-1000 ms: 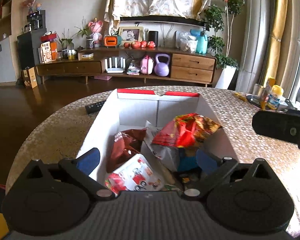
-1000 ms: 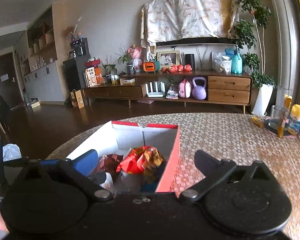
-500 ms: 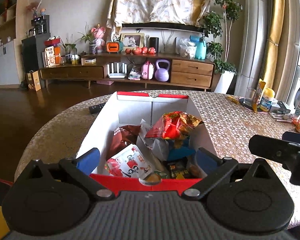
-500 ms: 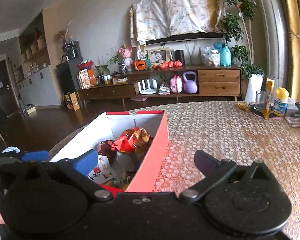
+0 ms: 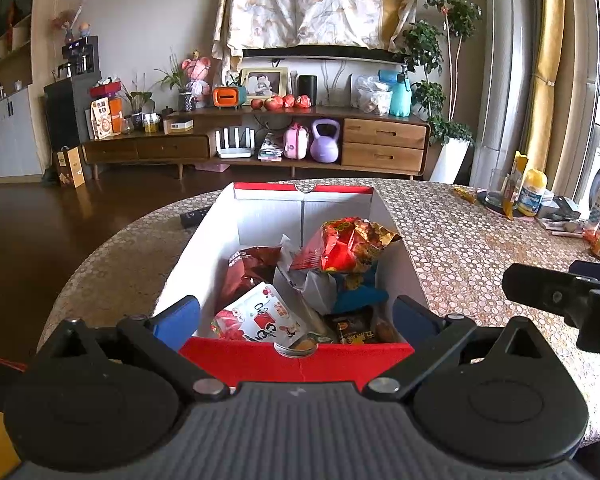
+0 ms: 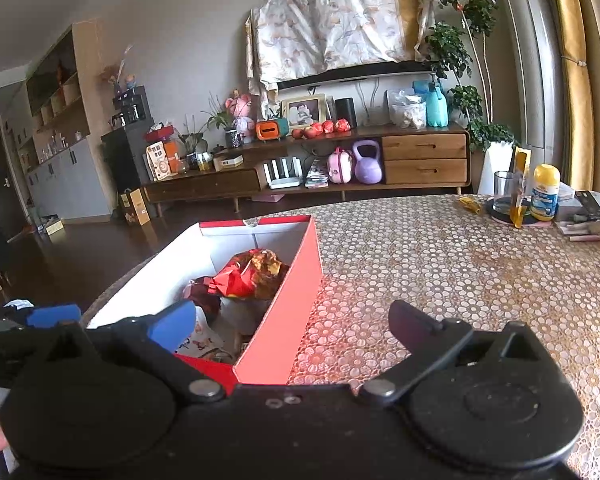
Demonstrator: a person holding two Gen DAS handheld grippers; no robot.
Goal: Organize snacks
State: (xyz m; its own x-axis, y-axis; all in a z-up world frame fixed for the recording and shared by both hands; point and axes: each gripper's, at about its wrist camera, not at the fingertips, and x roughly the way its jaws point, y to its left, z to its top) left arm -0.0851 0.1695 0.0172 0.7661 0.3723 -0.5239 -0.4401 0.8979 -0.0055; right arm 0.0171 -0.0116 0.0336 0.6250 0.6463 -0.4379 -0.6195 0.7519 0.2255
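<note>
The open red cardboard box with white inner walls sits near the bench's left edge, its long axis running straight away from the left claw, which hangs released, fingers spread about as wide as the box's near red wall. Crinkled snack packets, among them a red-and-gold foil bag and a white-and-red pouch, lie heaped inside. The right claw, also released and empty, straddles the box's right wall. The left is better centred; open patterned bench lies rightward, with bottles at the far right corner.
</note>
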